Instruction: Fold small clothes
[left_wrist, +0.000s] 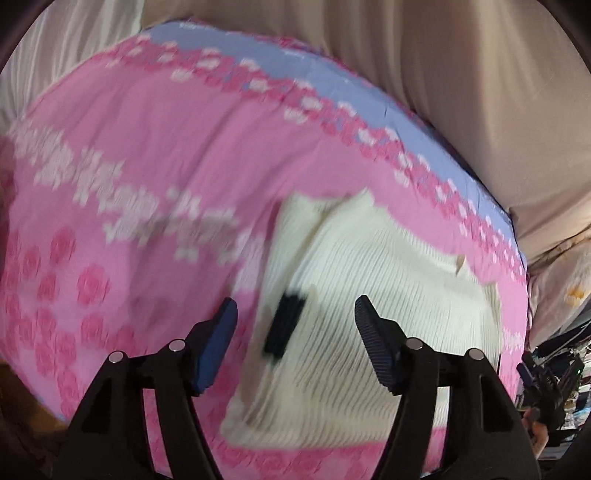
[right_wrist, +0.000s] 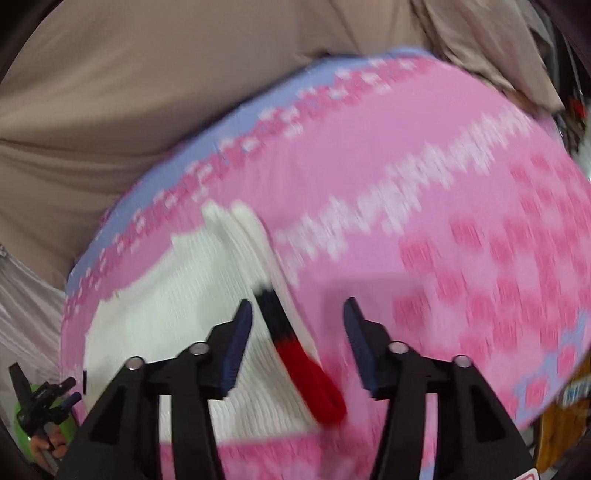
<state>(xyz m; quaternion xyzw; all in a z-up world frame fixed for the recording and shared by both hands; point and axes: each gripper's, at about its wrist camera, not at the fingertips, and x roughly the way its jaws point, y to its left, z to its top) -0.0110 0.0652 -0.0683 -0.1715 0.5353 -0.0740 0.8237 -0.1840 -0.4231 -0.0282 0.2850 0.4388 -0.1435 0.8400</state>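
Judging by how the cream ribbed knit garment (left_wrist: 369, 295) lay flat on the pink rose-patterned bedsheet (left_wrist: 129, 147), folding seemed barely begun. Both the left tongs (left_wrist: 295, 314) and the right tongs (right_wrist: 297, 314) hovered wide apart, empty. From the right tongs, the black-and-red cuff band (right_wrist: 299, 358) lay at six o'clock; gripping an edge probably came next.

Cream ribbed-knit cloth garment (left_wrist: 388, 280) — matt, ridged — lies ahead of the matt black plastic left gripper (left_wrist: 295, 314) on soft pink floral-printed cloth bedcover (left_wrist: 147, 147).
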